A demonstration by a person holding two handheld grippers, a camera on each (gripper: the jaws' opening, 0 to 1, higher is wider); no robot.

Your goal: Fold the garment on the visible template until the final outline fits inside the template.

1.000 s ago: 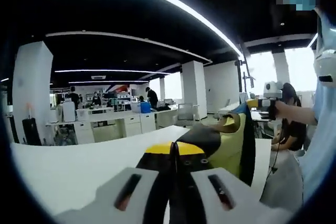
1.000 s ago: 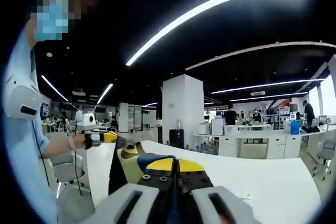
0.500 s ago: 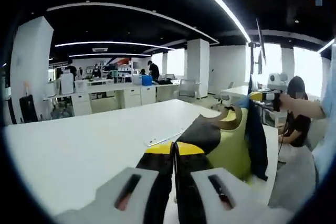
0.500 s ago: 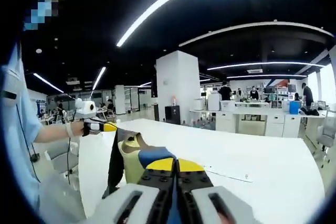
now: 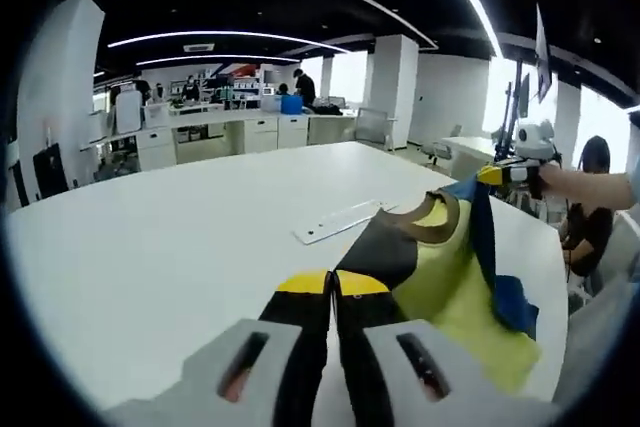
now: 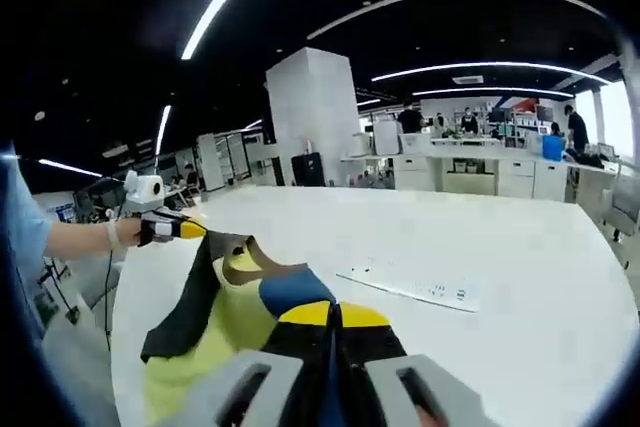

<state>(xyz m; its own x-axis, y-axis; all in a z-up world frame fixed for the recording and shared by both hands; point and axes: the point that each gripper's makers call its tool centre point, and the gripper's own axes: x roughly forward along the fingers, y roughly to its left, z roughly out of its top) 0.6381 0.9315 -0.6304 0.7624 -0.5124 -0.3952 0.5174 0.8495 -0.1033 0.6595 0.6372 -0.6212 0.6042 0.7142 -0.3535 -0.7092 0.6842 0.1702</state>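
A yellow-green garment (image 5: 450,292) with black and blue panels and a brown collar hangs stretched between both grippers over the white table (image 5: 150,257). In the left gripper view my left gripper (image 5: 332,285) is shut on its black panel, and the right gripper (image 5: 500,175) holds the far corner by the blue panel. In the right gripper view my right gripper (image 6: 335,315) is shut on the blue panel of the garment (image 6: 215,322). There the left gripper (image 6: 185,230) pinches the black corner at the left. The garment's lower part droops towards the table edge.
A flat white strip with markings (image 5: 340,222) (image 6: 410,282) lies on the table (image 6: 520,247) beyond the garment. A person sits past the table's edge (image 5: 592,197). White desks (image 5: 230,132), a pillar (image 6: 315,112) and several people stand at the back.
Both views have tilted down and show more of the table. The garment has come lower and spread wider between the grippers, with its yellow body now sagging at the table edge.
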